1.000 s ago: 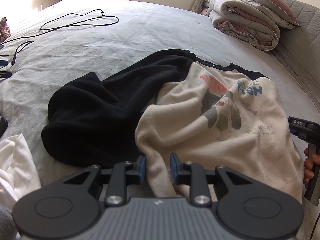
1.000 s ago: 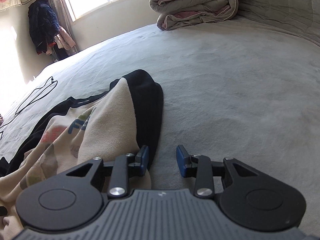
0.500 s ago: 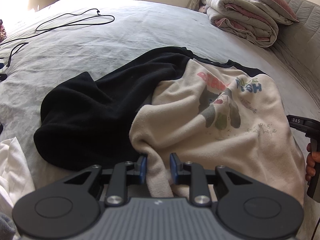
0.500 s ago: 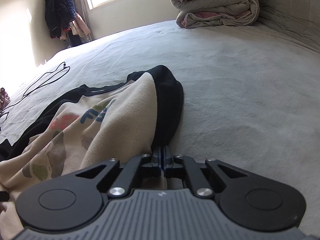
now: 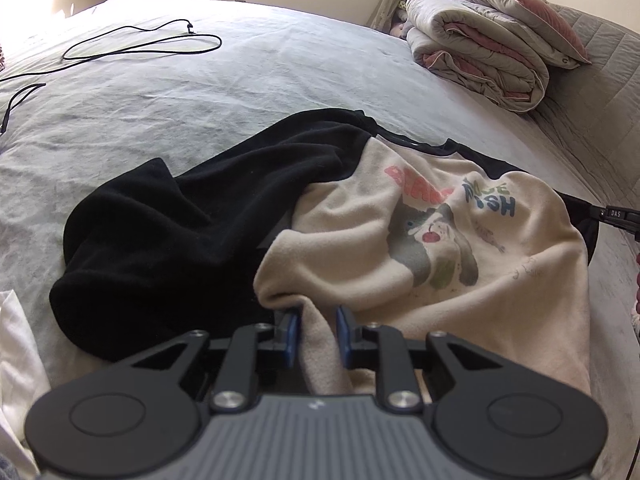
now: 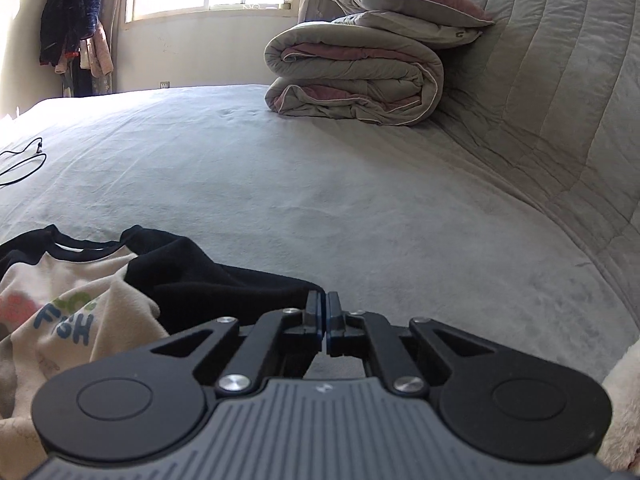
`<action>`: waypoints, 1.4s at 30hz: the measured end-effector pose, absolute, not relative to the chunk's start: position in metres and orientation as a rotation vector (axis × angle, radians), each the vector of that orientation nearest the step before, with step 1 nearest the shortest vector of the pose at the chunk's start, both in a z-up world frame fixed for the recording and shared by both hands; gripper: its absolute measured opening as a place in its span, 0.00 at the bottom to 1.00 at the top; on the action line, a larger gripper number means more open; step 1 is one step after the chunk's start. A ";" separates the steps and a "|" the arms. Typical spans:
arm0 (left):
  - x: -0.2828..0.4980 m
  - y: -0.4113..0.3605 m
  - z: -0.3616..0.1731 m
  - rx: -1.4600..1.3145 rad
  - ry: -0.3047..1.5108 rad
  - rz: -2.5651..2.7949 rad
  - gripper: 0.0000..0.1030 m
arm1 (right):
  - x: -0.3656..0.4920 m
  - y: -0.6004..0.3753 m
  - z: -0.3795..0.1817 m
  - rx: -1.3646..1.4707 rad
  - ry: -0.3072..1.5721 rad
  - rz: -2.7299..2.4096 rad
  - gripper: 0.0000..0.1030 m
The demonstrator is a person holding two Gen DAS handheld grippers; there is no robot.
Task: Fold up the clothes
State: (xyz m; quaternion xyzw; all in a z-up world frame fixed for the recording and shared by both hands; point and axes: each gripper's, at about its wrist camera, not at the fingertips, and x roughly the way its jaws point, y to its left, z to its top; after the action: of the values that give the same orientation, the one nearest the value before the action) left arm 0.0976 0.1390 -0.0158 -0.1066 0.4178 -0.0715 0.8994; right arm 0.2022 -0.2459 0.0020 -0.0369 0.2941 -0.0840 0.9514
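A cream sweatshirt [image 5: 460, 264] with black sleeves and a cartoon print lies rumpled on the grey bed [image 5: 240, 80]. Its left black sleeve [image 5: 168, 232] is bunched at the left. My left gripper [image 5: 317, 334] has its jaws partly apart around a fold of the cream hem. My right gripper [image 6: 323, 316] is shut on the right black sleeve [image 6: 224, 284] and pulls it out to the right. The sweatshirt also shows in the right wrist view [image 6: 72, 320]. The right gripper's tip shows at the left wrist view's right edge [image 5: 618, 216].
A folded duvet [image 6: 356, 80] with pillows [image 6: 404, 0] on it sits at the bed's far corner by the padded headboard [image 6: 560, 80]. A black cable [image 5: 140, 44] lies on the far left. White cloth [image 5: 16, 352] lies near left. Clothes [image 6: 76, 28] hang by the window.
My right gripper closed on the black sleeve and drew it out to the right, turning toward the headboard. The left gripper stayed around the cream hem as the sweatshirt spread.
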 end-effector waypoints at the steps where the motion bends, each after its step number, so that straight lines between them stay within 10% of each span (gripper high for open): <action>1: 0.098 0.140 -0.015 -0.228 0.859 -0.151 0.19 | 0.208 -0.248 0.003 -0.093 0.595 -0.184 0.03; 20: 0.120 0.178 -0.012 -0.303 0.815 -0.087 0.19 | 0.282 -0.272 -0.005 -0.199 0.604 -0.281 0.05; 23: 0.119 0.180 -0.005 -0.316 0.803 -0.094 0.20 | 0.275 -0.278 -0.010 -0.113 0.639 -0.256 0.16; 26: 0.115 0.182 0.005 -0.300 0.770 -0.086 0.28 | 0.262 -0.290 -0.013 0.010 0.676 -0.226 0.50; 31: 0.118 0.196 0.012 -0.298 0.764 0.029 0.46 | 0.234 -0.305 -0.017 0.209 0.736 -0.156 0.50; 39: 0.143 0.216 -0.016 -0.254 0.884 0.232 0.46 | 0.210 -0.298 -0.046 0.384 0.830 -0.061 0.48; 42: 0.151 0.210 -0.030 -0.204 0.863 0.272 0.40 | 0.211 -0.289 -0.049 0.304 0.821 -0.059 0.15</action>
State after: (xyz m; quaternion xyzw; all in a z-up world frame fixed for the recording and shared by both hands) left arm 0.1507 0.2105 -0.0296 -0.0982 0.4161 0.1310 0.8945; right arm 0.2107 -0.2895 -0.0488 0.1472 0.3973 -0.0284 0.9054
